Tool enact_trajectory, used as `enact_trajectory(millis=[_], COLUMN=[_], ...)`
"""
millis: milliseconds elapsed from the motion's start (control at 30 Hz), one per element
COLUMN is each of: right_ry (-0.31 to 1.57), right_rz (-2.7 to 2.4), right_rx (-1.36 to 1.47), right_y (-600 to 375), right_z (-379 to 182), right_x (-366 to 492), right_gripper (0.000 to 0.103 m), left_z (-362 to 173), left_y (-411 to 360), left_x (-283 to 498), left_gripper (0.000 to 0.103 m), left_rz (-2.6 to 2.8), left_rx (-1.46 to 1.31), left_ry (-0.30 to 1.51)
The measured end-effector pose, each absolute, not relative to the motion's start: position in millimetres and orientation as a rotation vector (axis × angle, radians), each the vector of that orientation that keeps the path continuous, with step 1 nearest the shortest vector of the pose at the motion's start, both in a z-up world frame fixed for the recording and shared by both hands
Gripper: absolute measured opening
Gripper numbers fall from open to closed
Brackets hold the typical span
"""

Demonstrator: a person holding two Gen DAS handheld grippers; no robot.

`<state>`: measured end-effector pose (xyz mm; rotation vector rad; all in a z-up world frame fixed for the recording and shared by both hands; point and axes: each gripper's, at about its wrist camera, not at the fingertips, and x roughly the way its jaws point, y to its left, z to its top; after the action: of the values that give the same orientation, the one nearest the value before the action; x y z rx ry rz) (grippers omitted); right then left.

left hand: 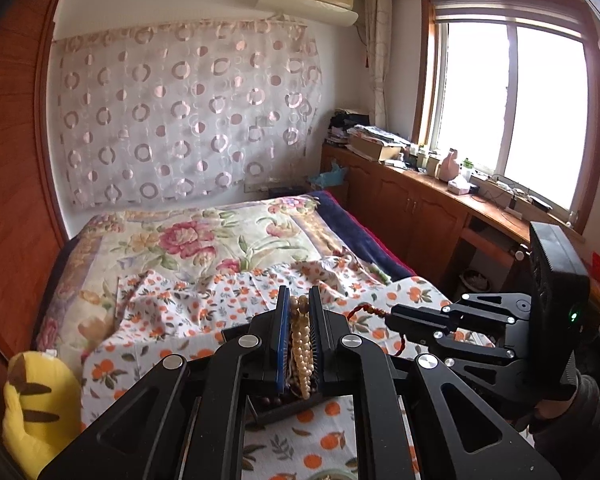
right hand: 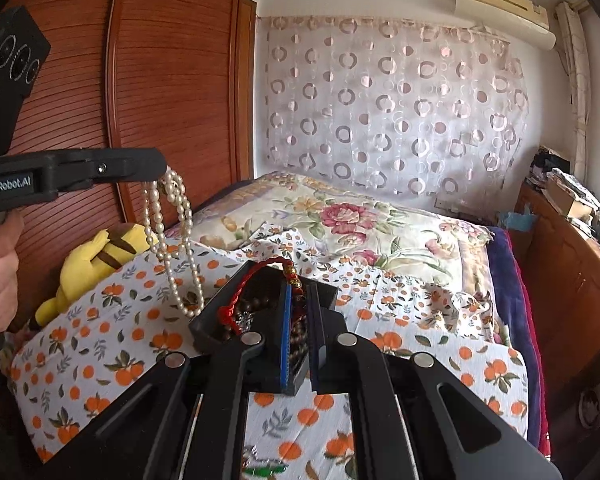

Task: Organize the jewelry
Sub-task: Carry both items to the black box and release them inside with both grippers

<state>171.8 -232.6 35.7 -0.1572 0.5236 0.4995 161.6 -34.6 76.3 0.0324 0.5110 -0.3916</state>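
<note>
My left gripper (left hand: 300, 300) is shut on a pearl necklace (left hand: 301, 344); in the right wrist view the pearl necklace (right hand: 176, 240) hangs in loops from the left gripper (right hand: 156, 168) above the bed. My right gripper (right hand: 300, 292) is shut on a red cord bracelet (right hand: 260, 280) with gold beads, held over a black jewelry tray (right hand: 212, 328) that holds dark wooden beads. The right gripper also shows in the left wrist view (left hand: 395, 320), with the red cord (left hand: 363, 310) at its tip. The tray (left hand: 284, 404) lies under my left gripper.
The tray sits on an orange-print cloth (right hand: 100, 352) over a floral bedspread (left hand: 220, 240). A yellow plush toy (right hand: 92, 268) lies at the bed's left edge by a wooden wardrobe (right hand: 172, 80). A cluttered wooden counter (left hand: 439, 184) runs under the window at right.
</note>
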Motion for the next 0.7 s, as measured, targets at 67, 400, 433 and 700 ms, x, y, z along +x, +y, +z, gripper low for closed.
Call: enact_trajectory(millis=[67, 400, 433, 700], right_ry=[0.525, 0.581, 0.587, 0.633], right_rz=[0.502, 0.507, 0.508, 0.523], right_rx=[-0.155, -0.15, -0.149, -0.139], right_y=[-232.6, -224.7, -224.4, -220.7], right_z=[34.7, 5.5, 2.6, -17.4], right_x=[178.0, 218.4, 221.3, 239.1], right_gripper=[0.008, 0.008, 0.008, 0.008], left_z=[77.1, 58.4, 55.3, 18.6], left_y=[-35.5, -41.5, -42.1, -38.0], left_x=[167.5, 210.2, 213.0, 239.1], left_gripper=[0.009, 0.009, 0.009, 0.009], left_rz=[-0.388, -0.376, -0.377, -0.367], left_rx=[0.034, 0.04, 0.041, 0.031], left_ry=[0.512, 0.563, 0.569, 0.647])
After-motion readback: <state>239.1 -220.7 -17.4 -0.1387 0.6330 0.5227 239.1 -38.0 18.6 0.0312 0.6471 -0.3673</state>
